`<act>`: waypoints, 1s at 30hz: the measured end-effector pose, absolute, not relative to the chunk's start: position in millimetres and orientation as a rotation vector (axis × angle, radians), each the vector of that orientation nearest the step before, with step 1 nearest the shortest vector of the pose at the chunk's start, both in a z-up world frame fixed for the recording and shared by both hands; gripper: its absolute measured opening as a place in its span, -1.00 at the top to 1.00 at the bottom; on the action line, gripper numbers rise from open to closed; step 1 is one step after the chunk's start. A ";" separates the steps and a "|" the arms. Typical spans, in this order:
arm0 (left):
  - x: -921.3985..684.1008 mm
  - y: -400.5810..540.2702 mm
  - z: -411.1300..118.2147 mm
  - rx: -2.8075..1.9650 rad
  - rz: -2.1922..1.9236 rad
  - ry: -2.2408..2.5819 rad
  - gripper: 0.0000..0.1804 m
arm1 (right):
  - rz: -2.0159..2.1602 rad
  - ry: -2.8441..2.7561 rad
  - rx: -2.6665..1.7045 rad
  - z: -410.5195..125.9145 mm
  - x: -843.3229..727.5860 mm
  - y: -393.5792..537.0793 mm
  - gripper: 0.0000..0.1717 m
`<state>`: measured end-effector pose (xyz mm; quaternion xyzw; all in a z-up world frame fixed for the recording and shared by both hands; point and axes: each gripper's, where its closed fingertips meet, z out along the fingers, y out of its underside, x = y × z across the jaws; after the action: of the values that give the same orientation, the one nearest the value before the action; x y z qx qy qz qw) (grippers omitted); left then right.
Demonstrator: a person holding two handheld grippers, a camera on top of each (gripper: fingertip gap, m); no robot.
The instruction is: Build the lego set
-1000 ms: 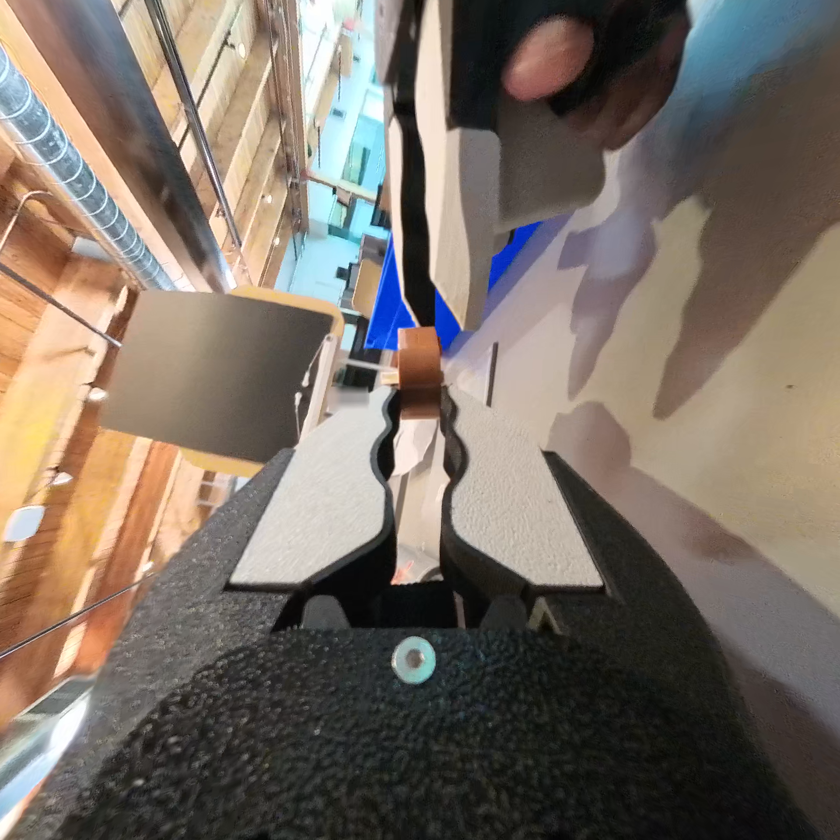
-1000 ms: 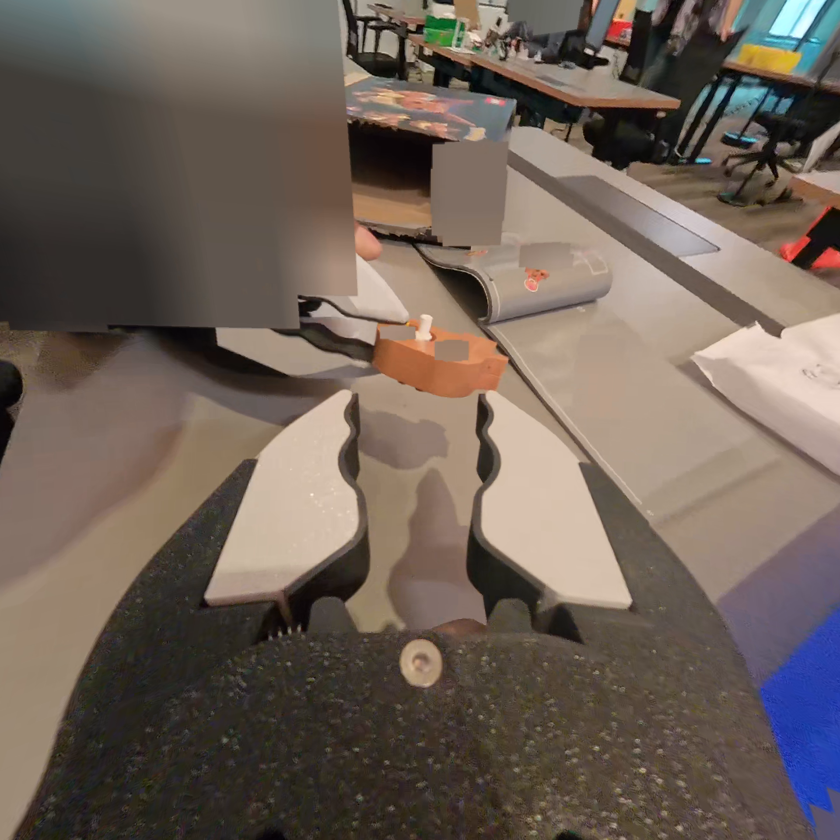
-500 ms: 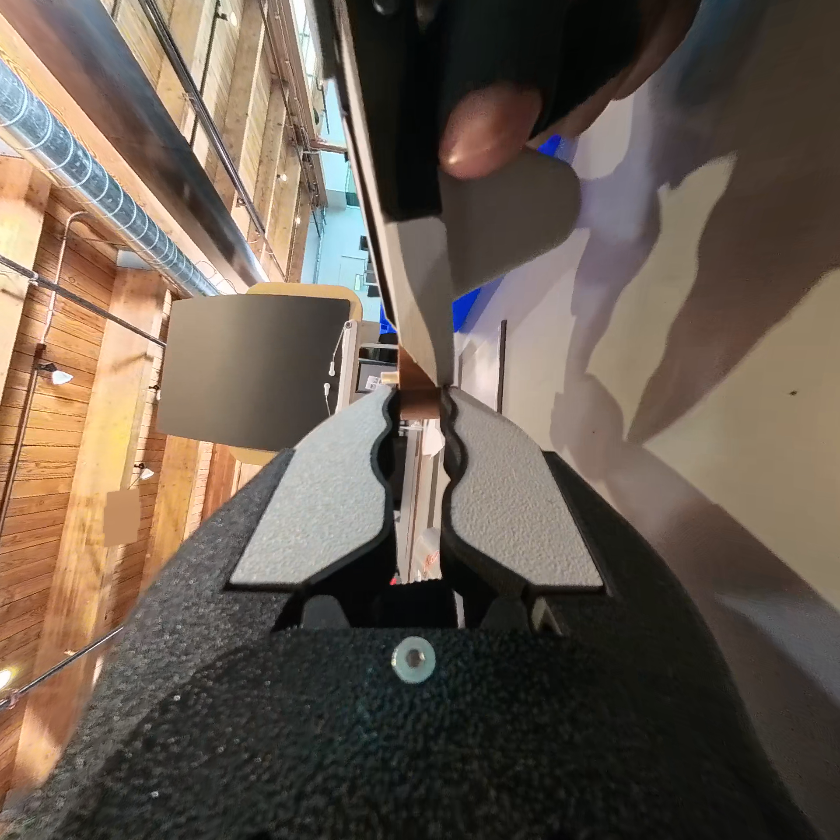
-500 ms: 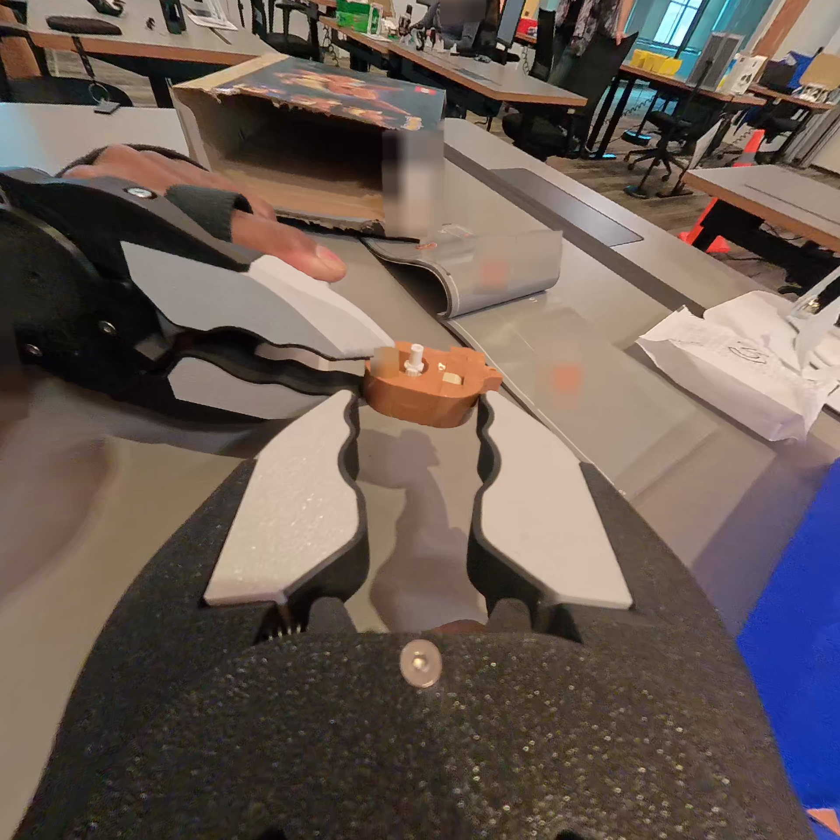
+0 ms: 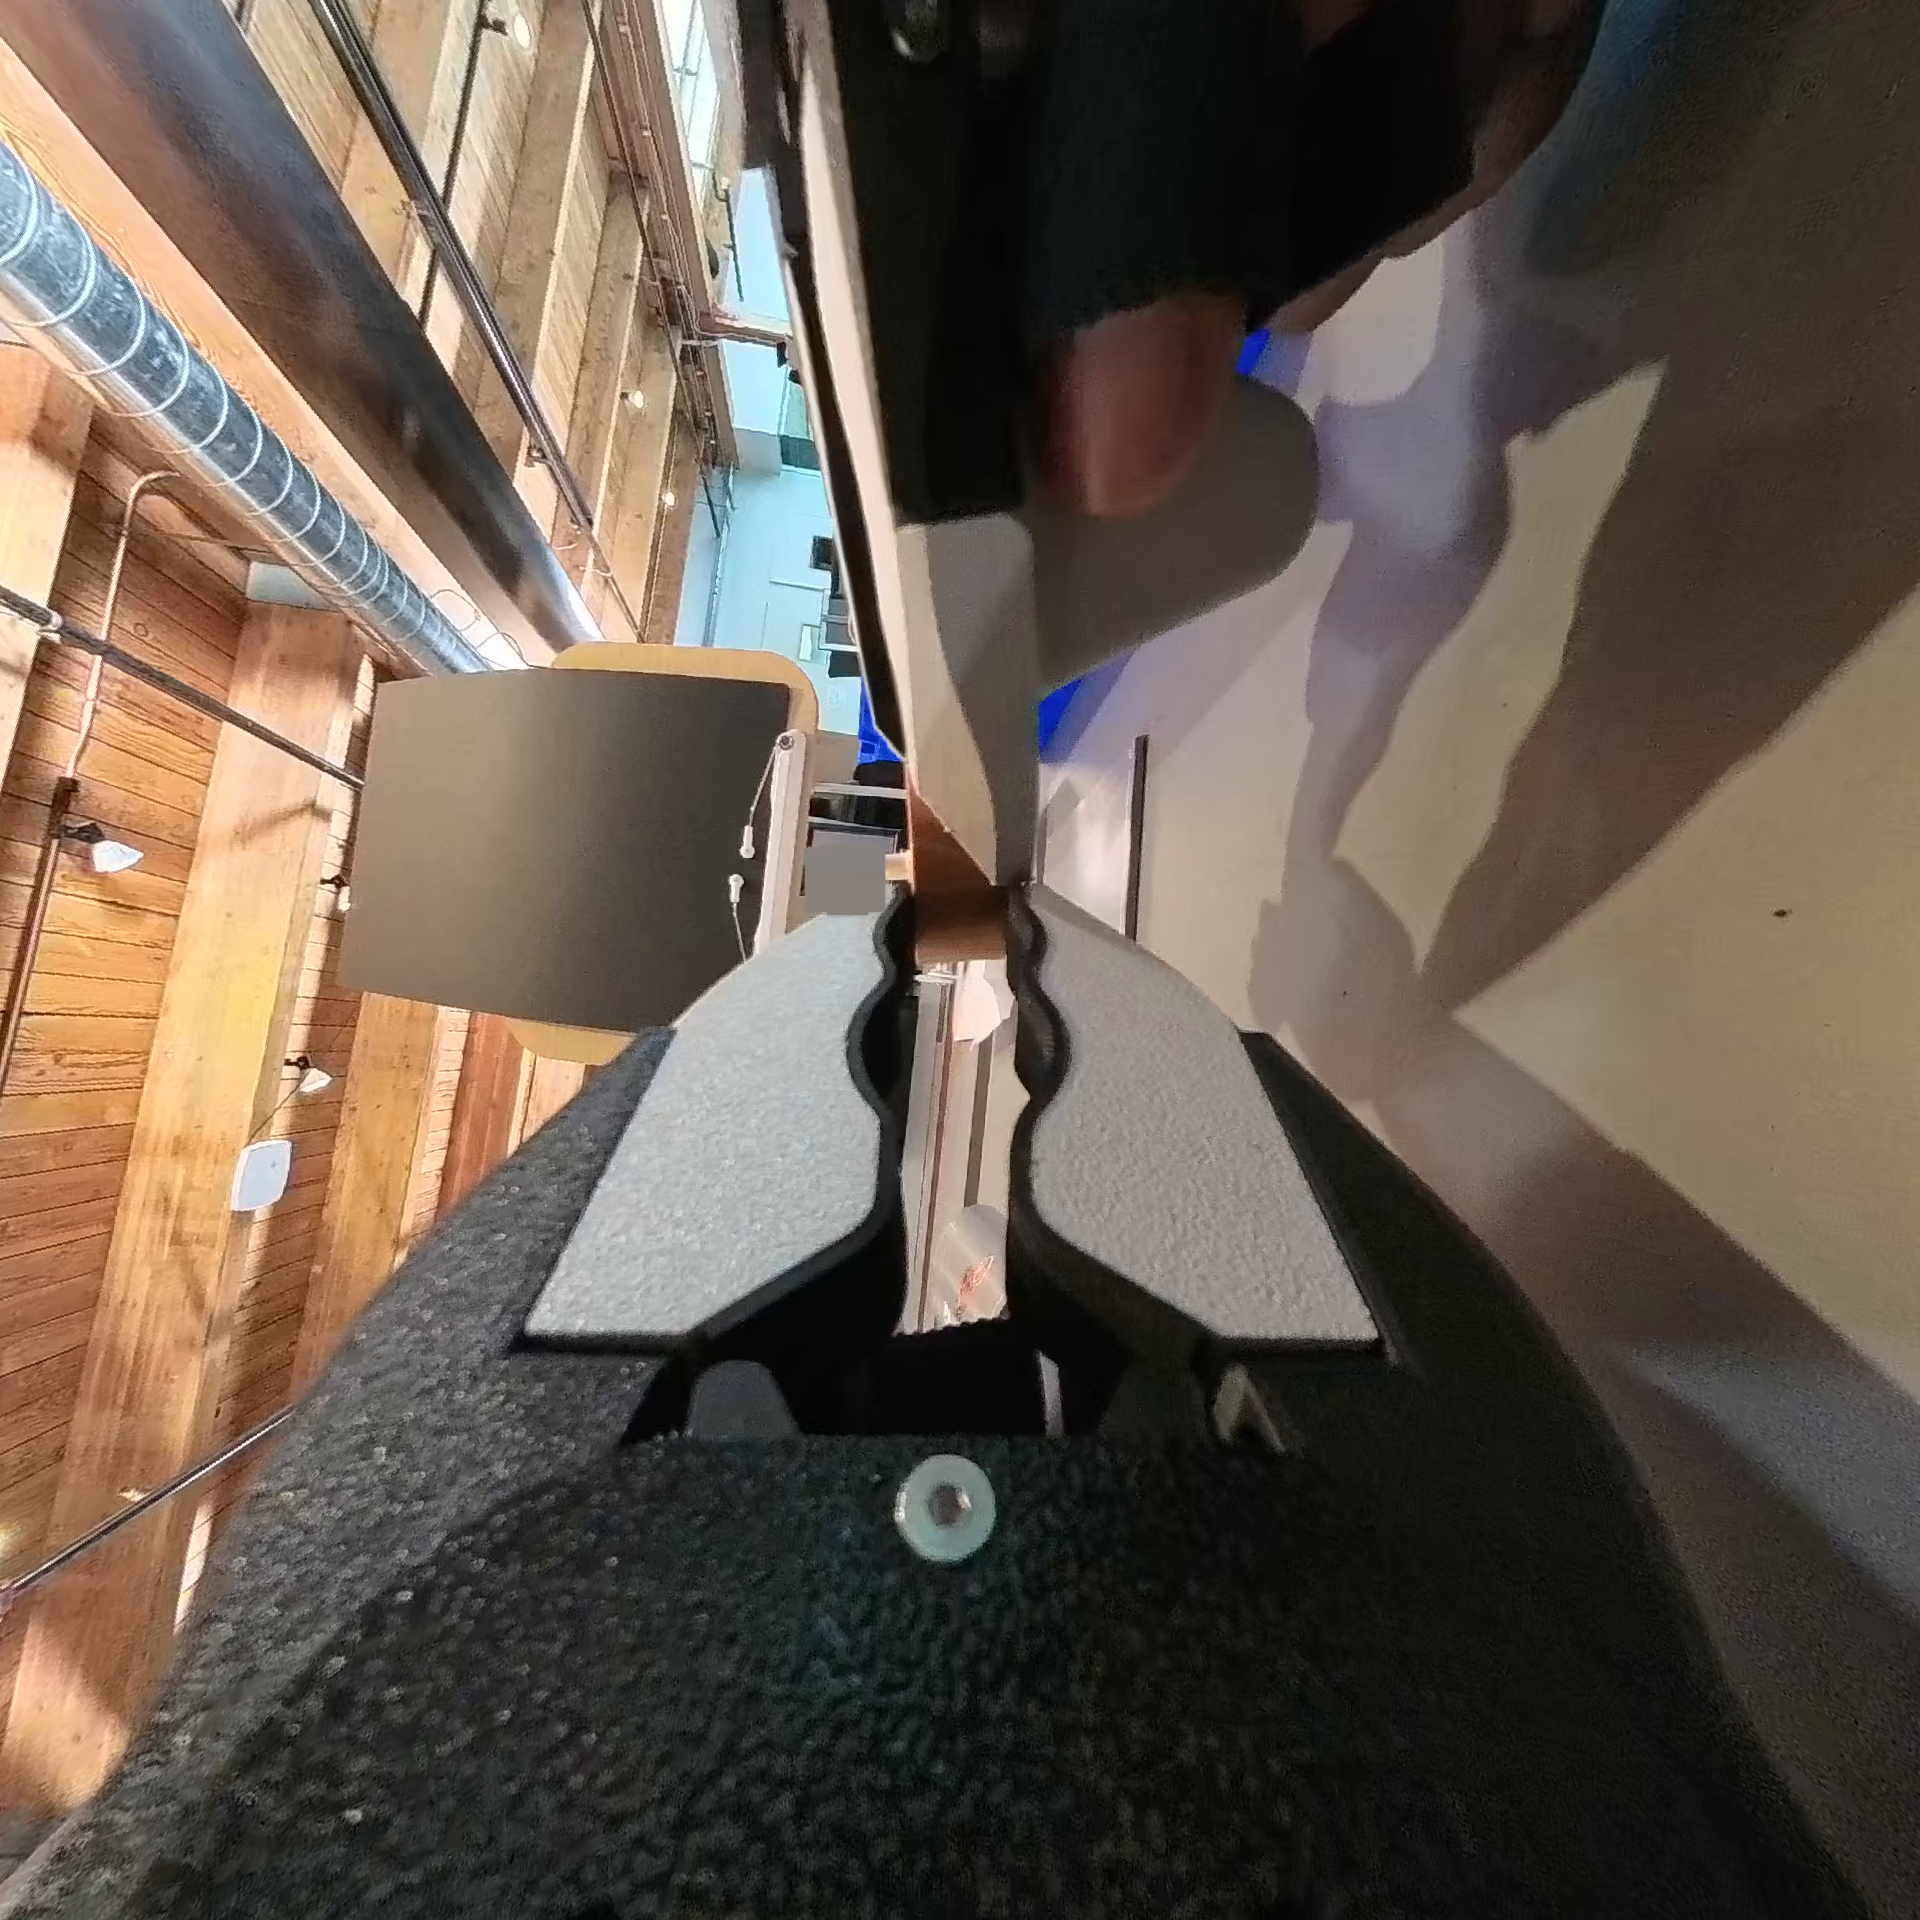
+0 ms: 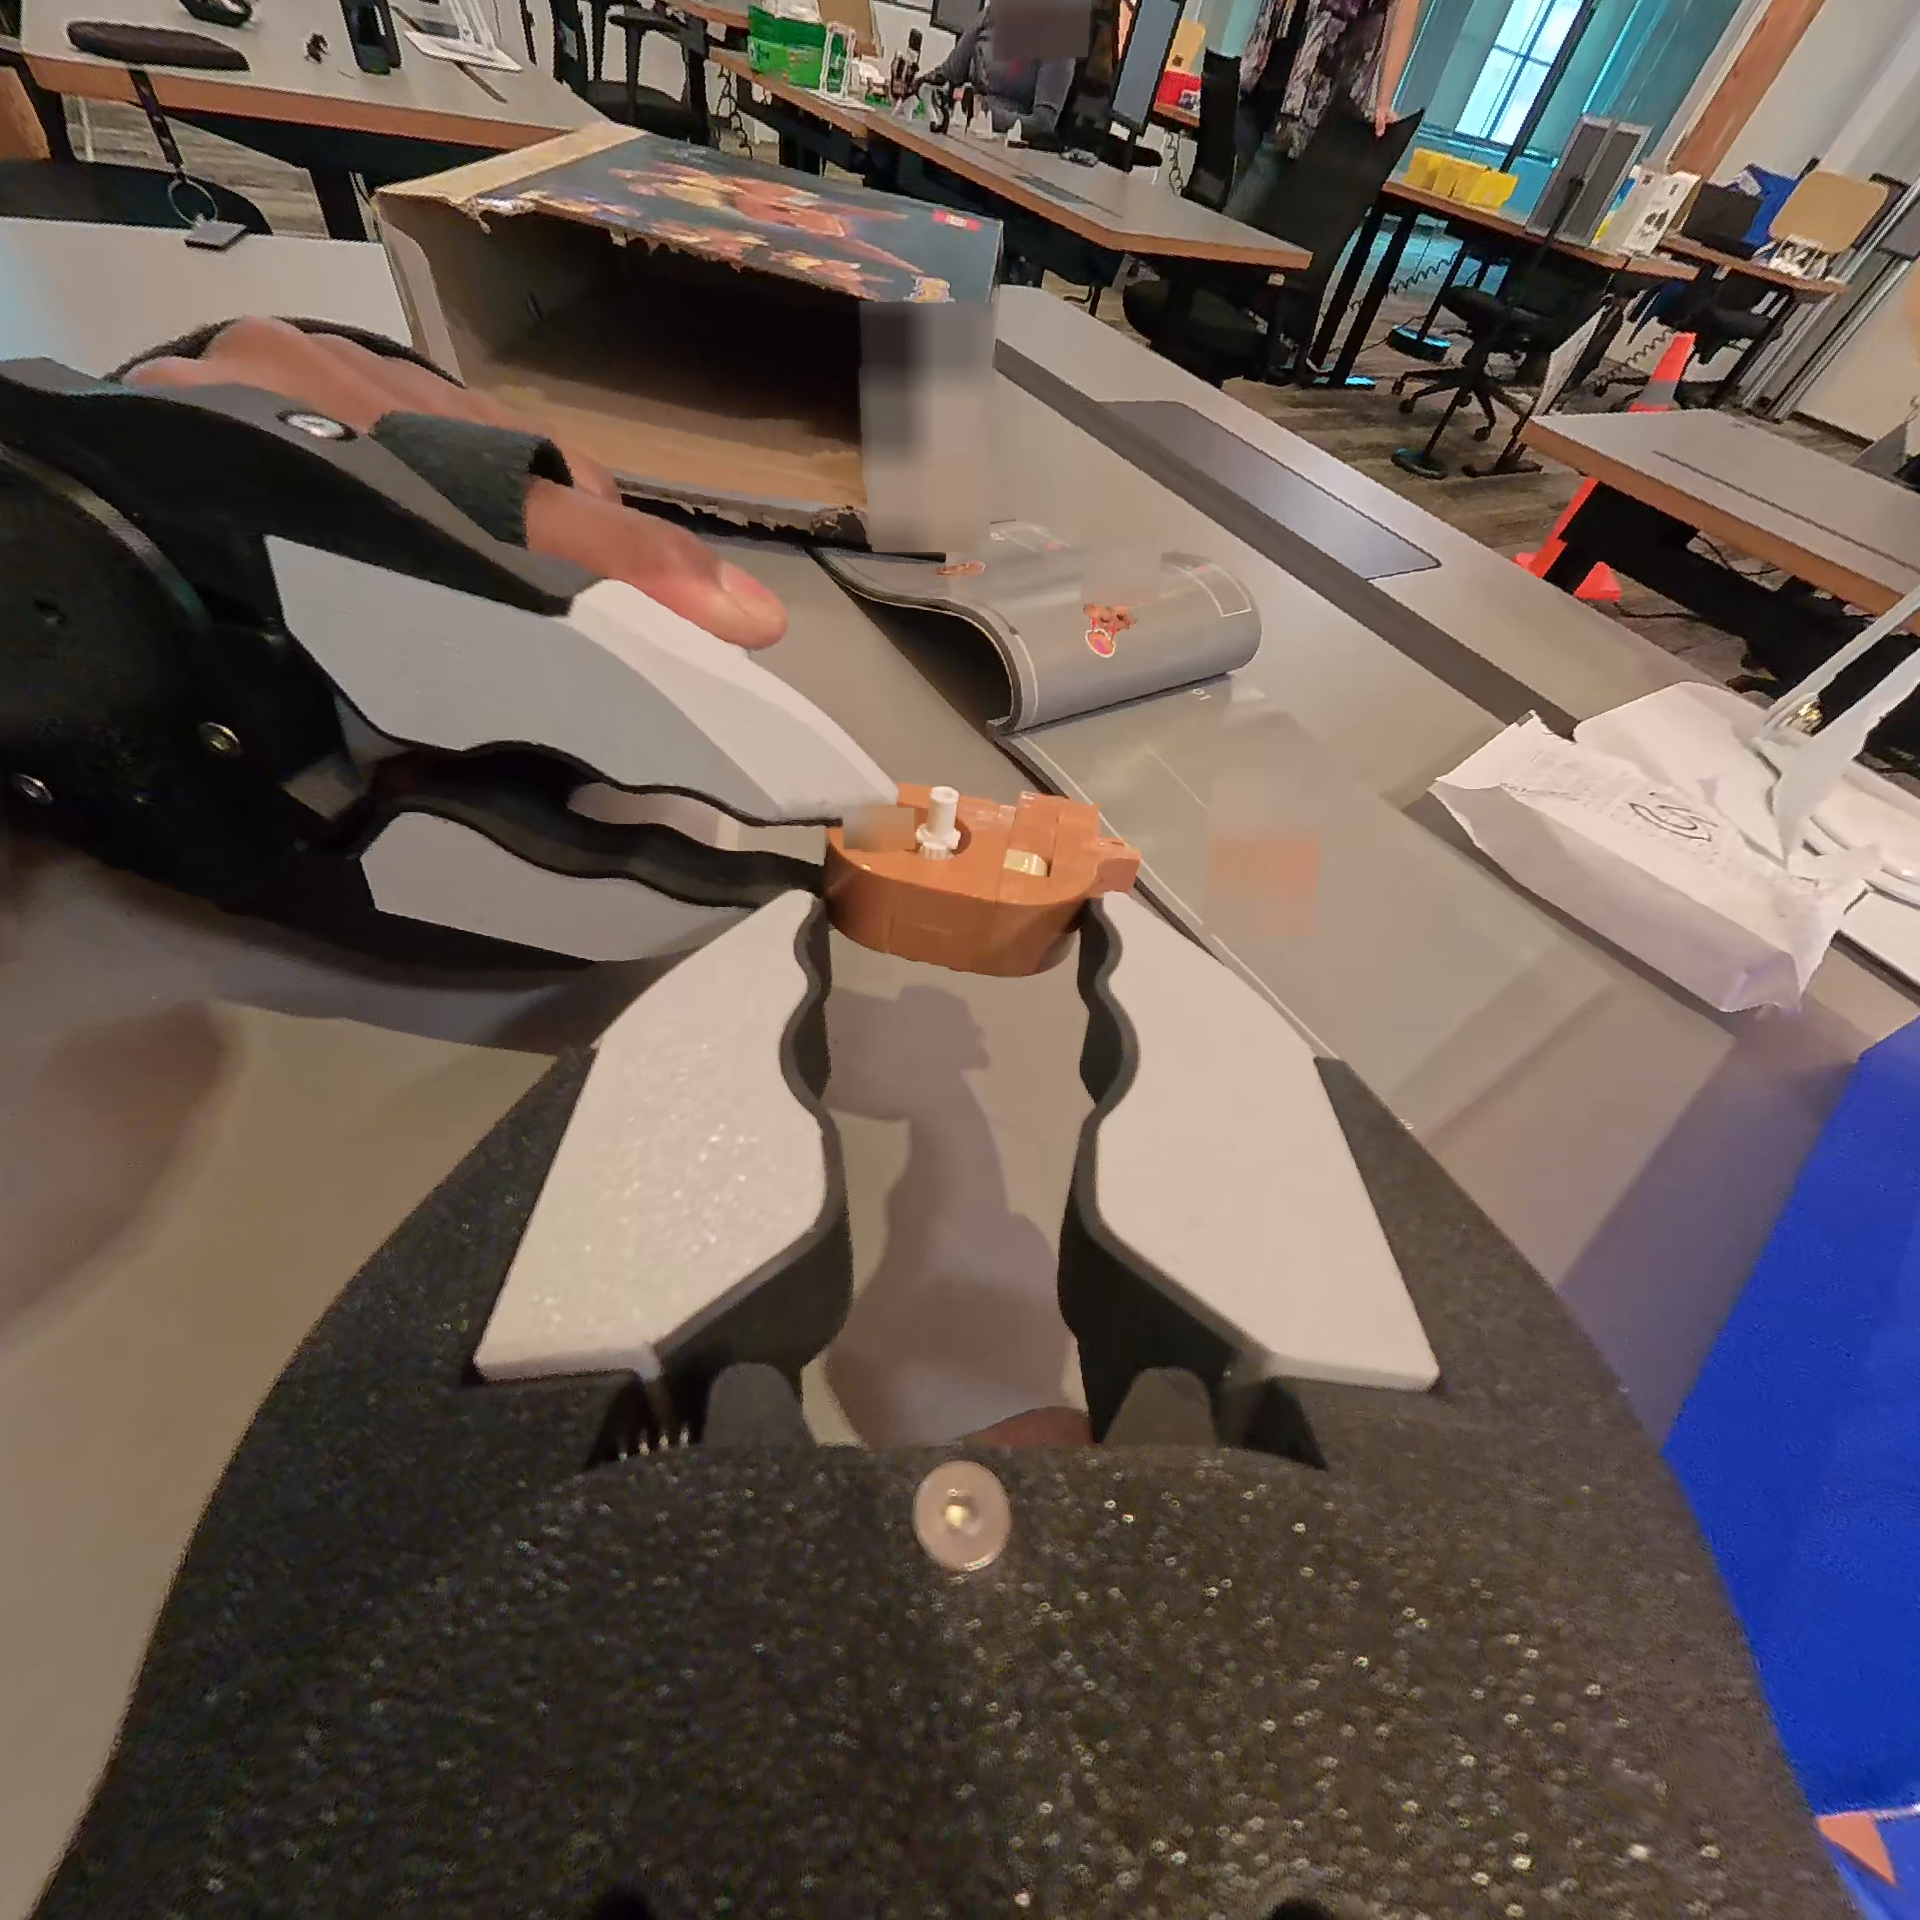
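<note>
While my left fingers (image 5: 748, 1122) pinch the brown brick piece (image 6: 956, 904) top and bottom, just above the bench (image 6: 1351, 987), my right fingers (image 6: 686, 1174) stand spread, one tip at each side of it. Whether those tips press it, I cannot tell.

Bare grey table (image 6: 1403, 966) lies open ahead; cardboard box (image 6: 665, 343) and curled booklet (image 6: 1122, 644) block beyond
</note>
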<state>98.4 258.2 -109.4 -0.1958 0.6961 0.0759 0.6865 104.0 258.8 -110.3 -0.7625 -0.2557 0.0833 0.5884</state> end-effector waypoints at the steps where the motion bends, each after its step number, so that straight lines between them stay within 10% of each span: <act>1: 98.3 258.0 -109.6 -0.439 0.168 1.560 0.82 | 0.189 -0.599 -1.775 -110.3 103.9 258.8 0.46; 30: 97.2 276.6 -107.0 -0.701 -0.120 1.535 0.81 | 0.179 -0.570 -1.774 -104.7 112.6 263.4 0.34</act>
<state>97.2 276.6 -107.0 -0.3102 0.6793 -0.0530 0.6629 112.6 263.4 -104.7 -0.7629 -0.2453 0.0771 0.5931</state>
